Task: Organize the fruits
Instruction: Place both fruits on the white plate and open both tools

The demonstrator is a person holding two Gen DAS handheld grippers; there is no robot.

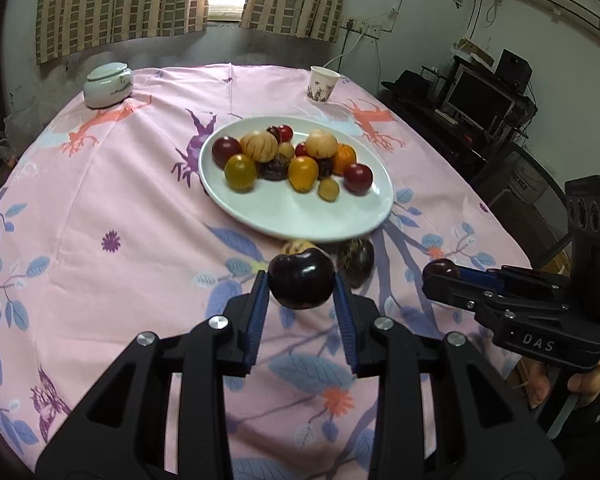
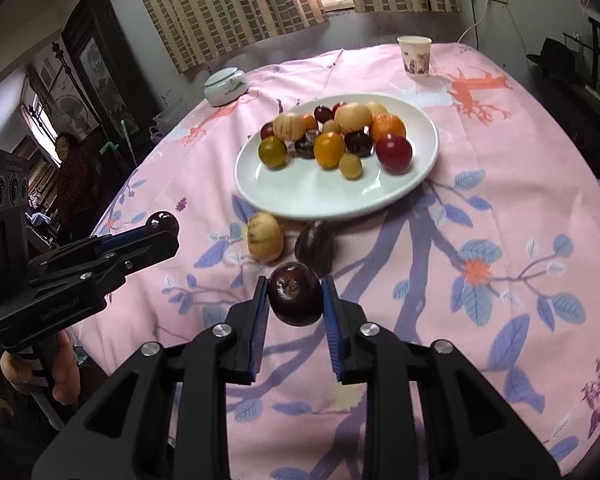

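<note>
My left wrist view shows the pink-clothed desk and a white plate of fruit; my left claw grips a dark plum. From the right wrist, my right claw clamps another dark plum short of the plate.
</note>
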